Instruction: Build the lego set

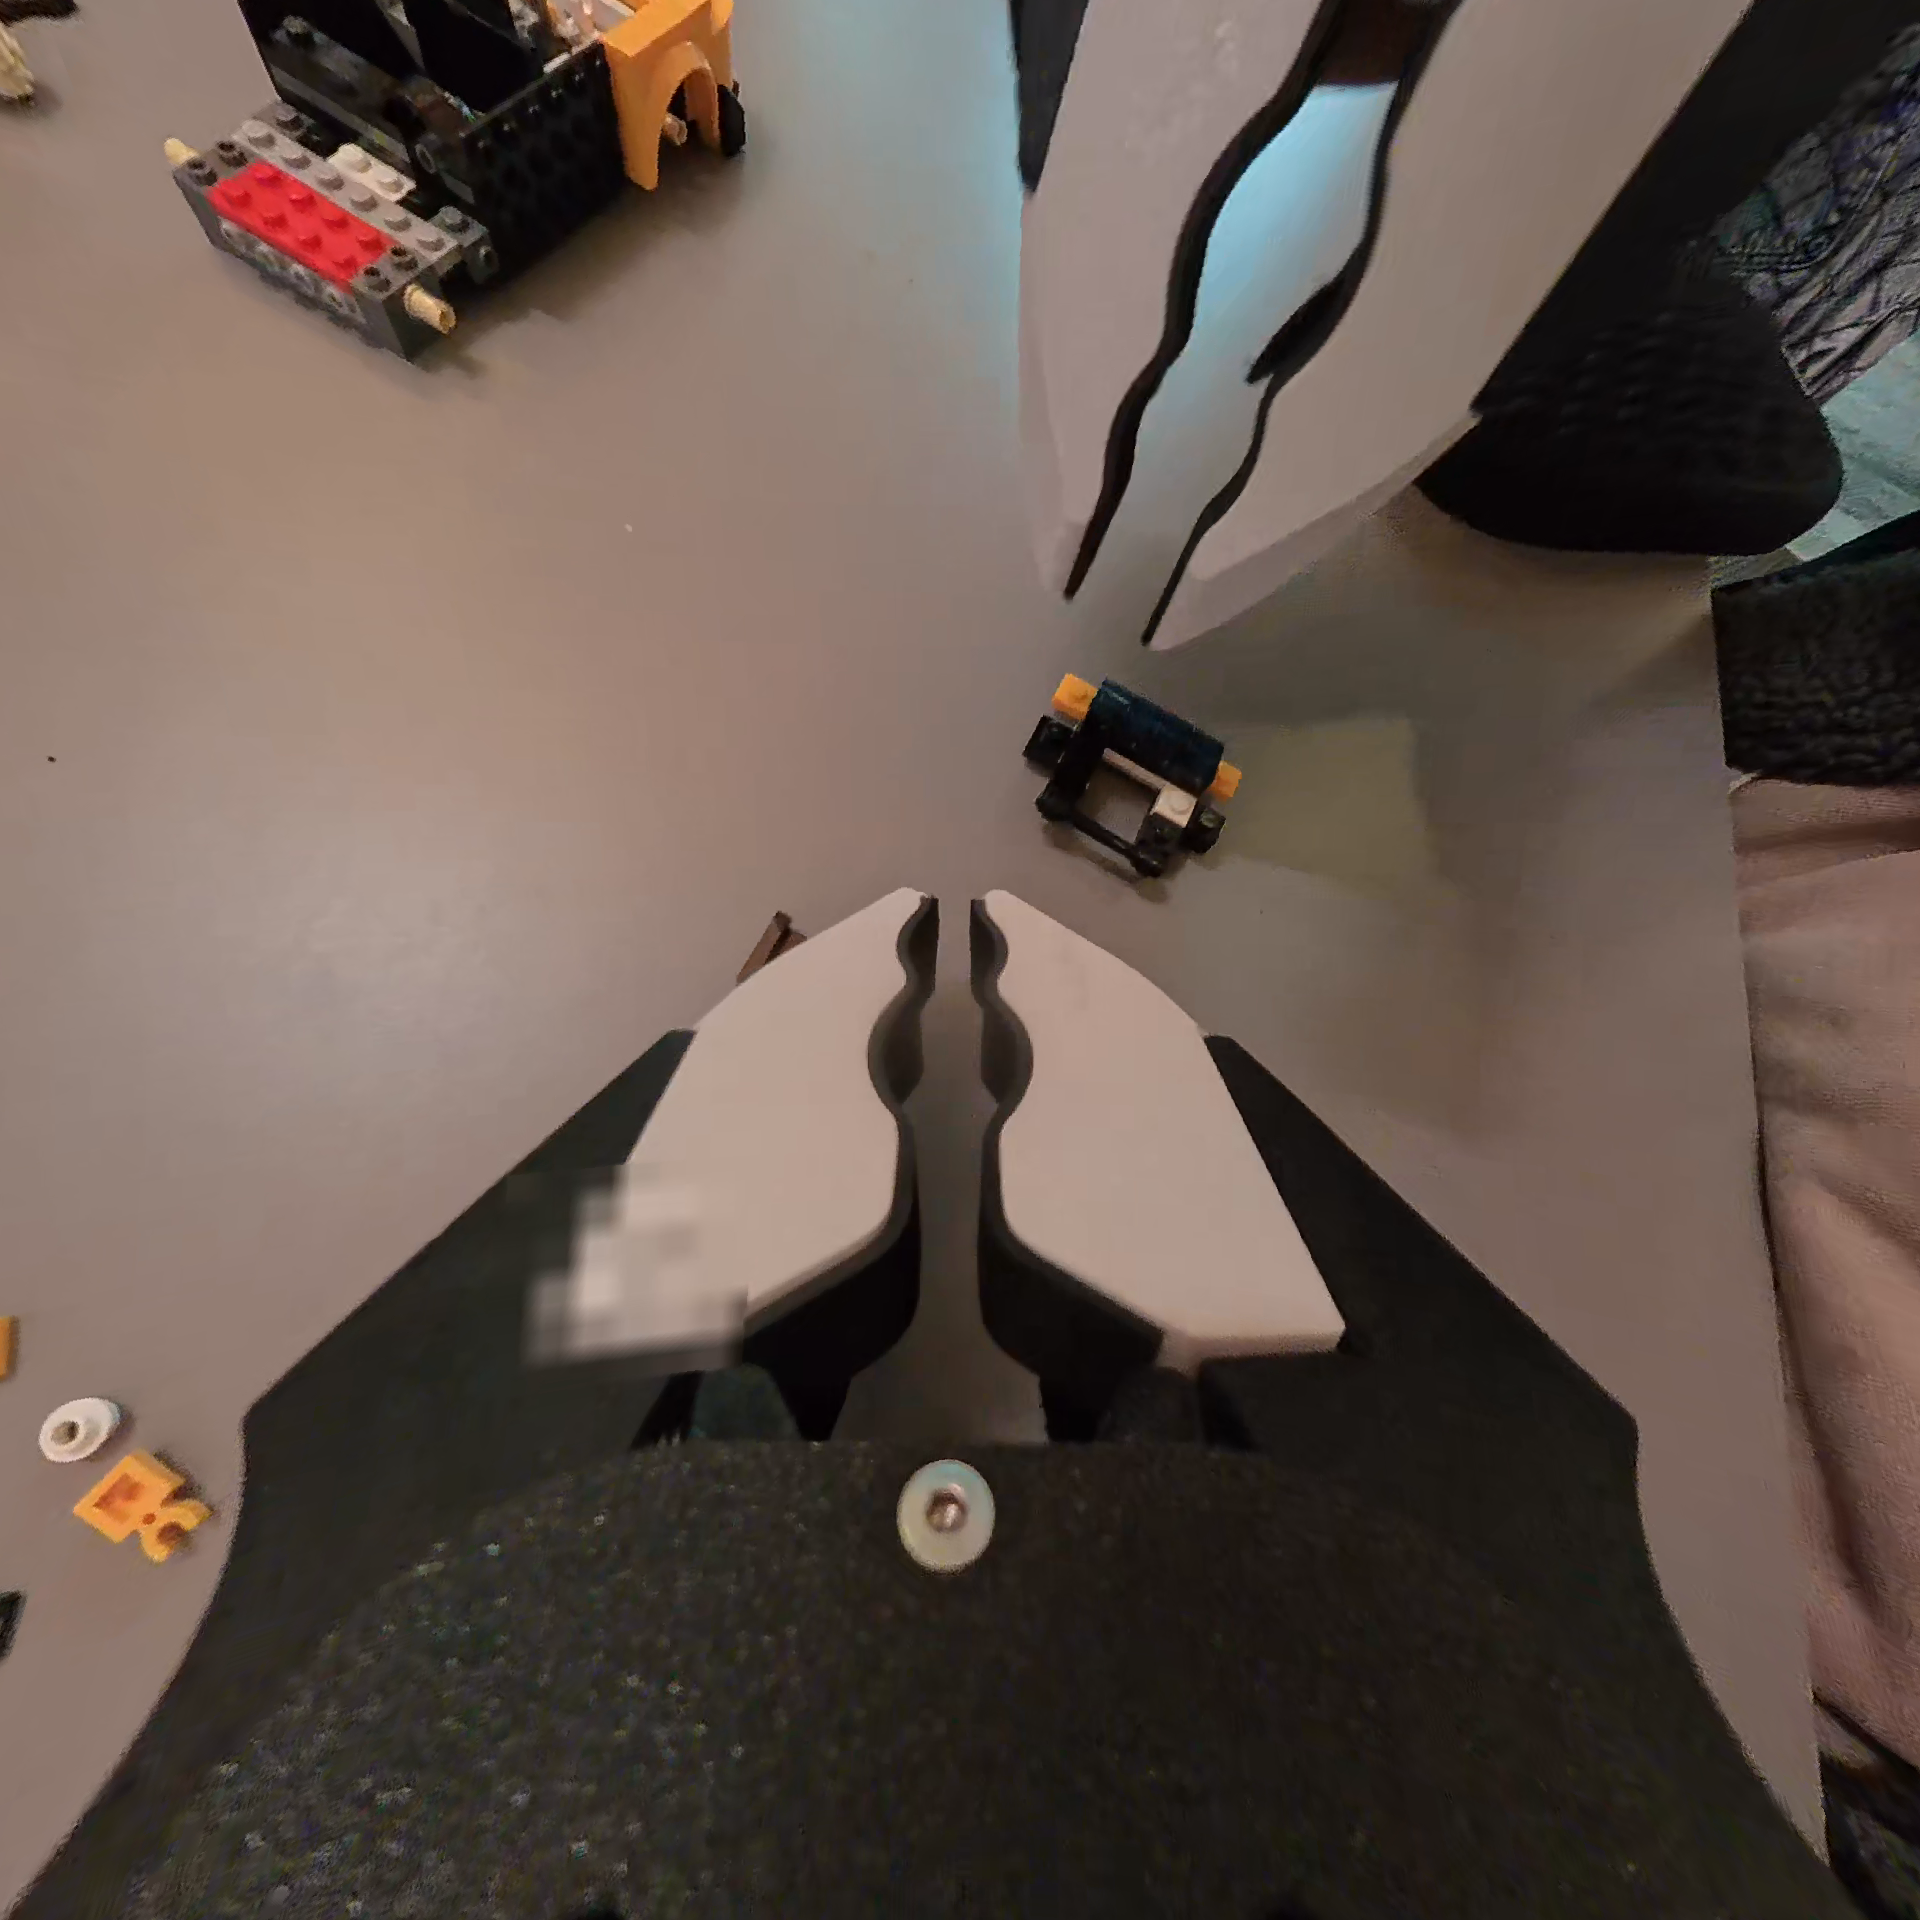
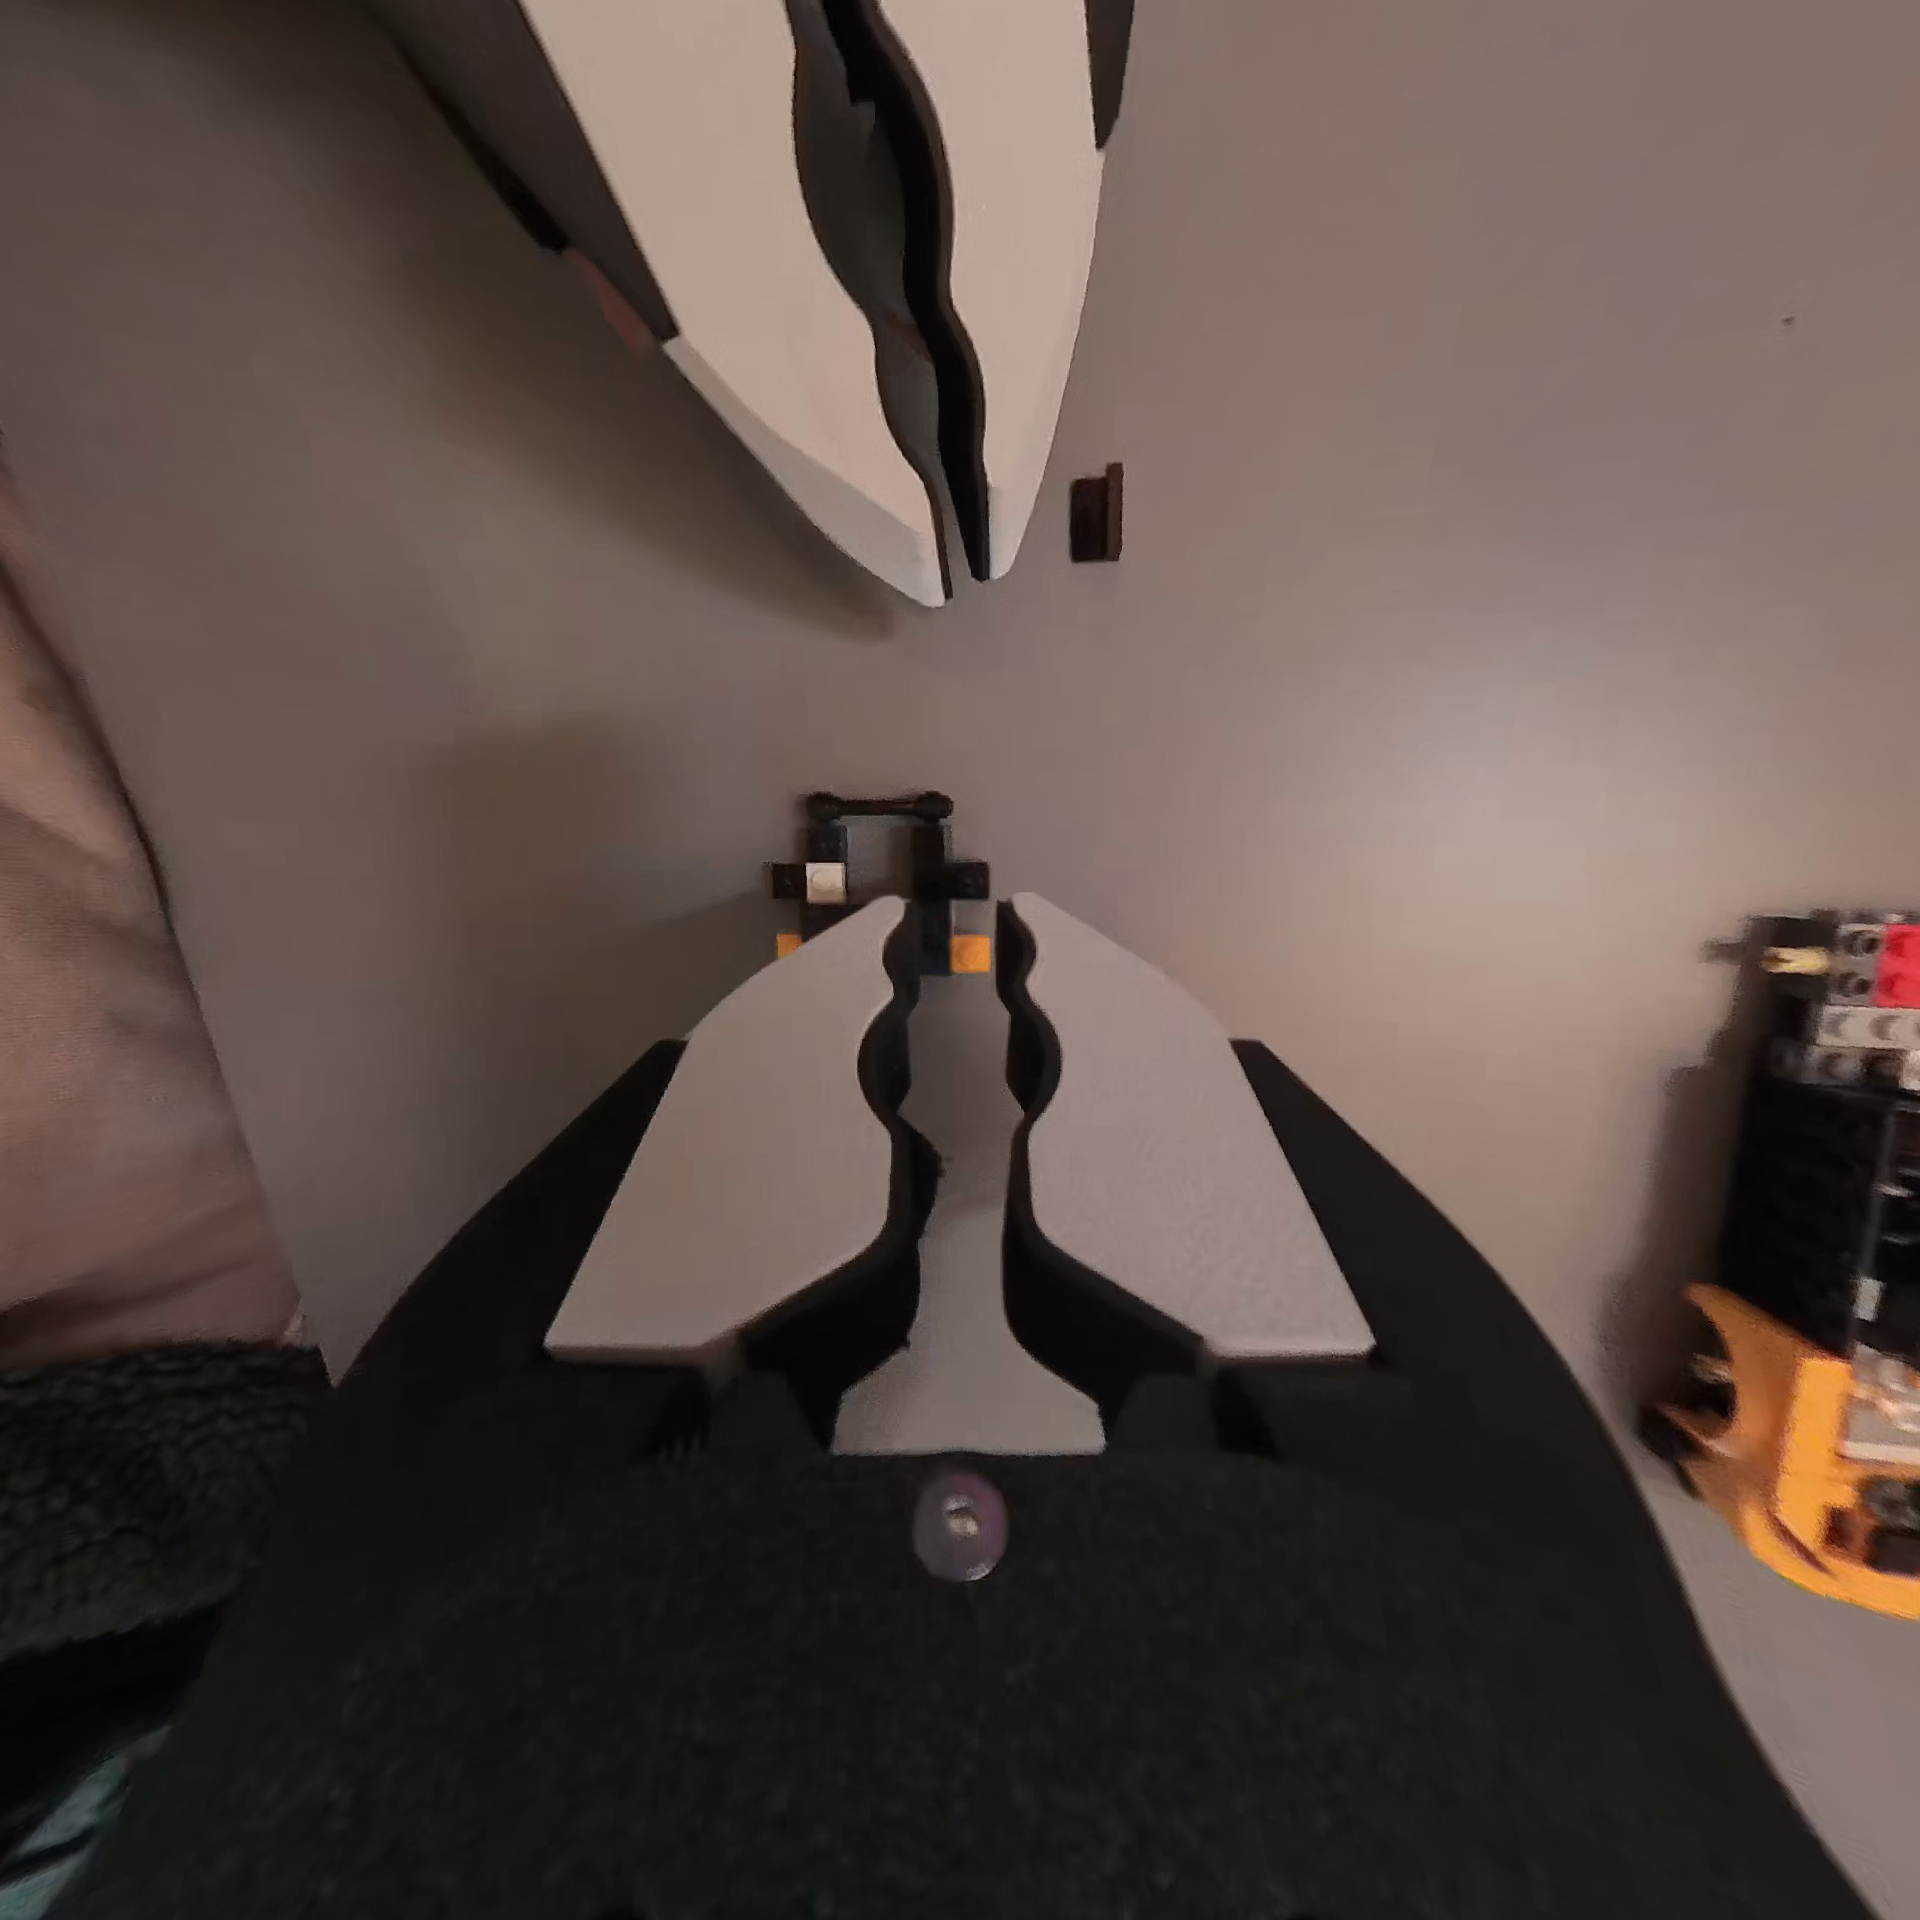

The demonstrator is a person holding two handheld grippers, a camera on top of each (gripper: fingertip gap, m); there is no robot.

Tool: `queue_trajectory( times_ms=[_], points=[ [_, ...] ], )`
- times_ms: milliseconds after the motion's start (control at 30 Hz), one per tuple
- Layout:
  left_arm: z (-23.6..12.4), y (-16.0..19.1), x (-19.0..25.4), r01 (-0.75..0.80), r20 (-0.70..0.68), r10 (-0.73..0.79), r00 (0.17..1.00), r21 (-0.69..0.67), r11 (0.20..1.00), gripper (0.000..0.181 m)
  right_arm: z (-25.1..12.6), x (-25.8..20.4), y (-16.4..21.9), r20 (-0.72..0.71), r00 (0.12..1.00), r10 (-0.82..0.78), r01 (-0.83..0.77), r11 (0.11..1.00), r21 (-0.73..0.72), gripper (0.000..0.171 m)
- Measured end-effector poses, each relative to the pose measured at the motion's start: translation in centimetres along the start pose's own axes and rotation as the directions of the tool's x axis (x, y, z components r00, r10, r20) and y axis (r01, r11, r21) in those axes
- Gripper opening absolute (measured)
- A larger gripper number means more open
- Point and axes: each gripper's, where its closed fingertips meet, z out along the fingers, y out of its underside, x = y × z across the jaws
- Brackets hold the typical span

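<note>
left wrist view: left tool [image 1: 954, 912] nearly closed, empty; one small black-and-orange lego piece [image 1: 1138, 774] on grey worktop [image 1: 623, 675], just ahead to the right; one big lego car [image 1: 447, 177] far off | right wrist view: right tool [image 2: 951, 914] narrow, empty, just above small piece [image 2: 883, 883]; light, hard, may snap apart, hold its sides.
</note>
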Motion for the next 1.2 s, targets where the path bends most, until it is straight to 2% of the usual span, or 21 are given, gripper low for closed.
queue_trajectory(
  times_ms=[33, 200, 300, 433, 633, 800, 933, 967, 1100, 1200],
  points=[
    [0.0, -0.2, 0.2, -0.009, -0.003, 0.009, 1.000, 0.012, 1.000, 0.005, 0.3, -0.1, -0.1, 0.007, 1.000, 0.015, -0.015, 1.000, 0.011, 0.013],
    [-0.1, -0.8, -0.2, -0.033, 0.043, 0.031, 0.999, 0.054, 0.998, 0.004, 1.9, -0.1, 0.0, -0.004, 1.000, -0.005, 0.005, 0.999, -0.038, 0.012],
    [-1.0, -1.4, -1.7, -0.045, 0.132, 0.033, 0.991, 0.087, 0.995, 0.001, 2.5, -0.4, 0.1, -0.006, 0.999, -0.037, 0.036, 0.997, -0.074, 0.007],
    [-1.9, -0.9, -3.8, -0.071, 0.243, 0.055, 0.968, 0.059, 0.996, 0.002, 2.8, -0.5, 0.3, -0.017, 0.997, -0.071, 0.068, 0.991, -0.117, 0.001],
    [-1.8, -0.2, -4.3, -0.059, 0.247, 0.050, 0.968, 0.027, 0.998, 0.007, 2.8, -0.5, 0.2, -0.060, 0.985, -0.162, 0.146, 0.967, -0.207, 0.001],
    [-0.8, 1.5, -4.3, -0.072, 0.235, 0.087, 0.968, -0.073, 0.995, 0.012, 2.9, -0.6, 0.2, -0.055, 0.986, -0.156, 0.140, 0.966, -0.218, 0.001],
    [-0.4, 2.0, -4.3, -0.095, 0.225, 0.115, 0.968, -0.100, 0.990, 0.016, 2.8, -0.3, -0.1, -0.067, 0.985, -0.161, 0.151, 0.979, -0.138, 0.001],
    [-0.4, 2.1, -4.2, -0.098, 0.218, 0.117, 0.969, -0.098, 0.990, 0.016, 2.6, -0.2, -0.3, -0.066, 0.985, -0.157, 0.150, 0.983, -0.108, 0.007],
    [0.0, 1.8, -4.2, -0.125, 0.197, 0.139, 0.971, -0.084, 0.989, 0.018, 0.2, -0.5, -2.1, -0.051, 0.988, -0.147, 0.150, 0.986, 0.071, 0.010],
    [0.2, 1.7, -4.3, -0.163, 0.170, 0.179, 0.969, -0.102, 0.981, 0.012, -0.7, -0.5, -1.7, -0.052, 0.992, -0.111, 0.118, 0.982, 0.147, 0.011]
  ],
)
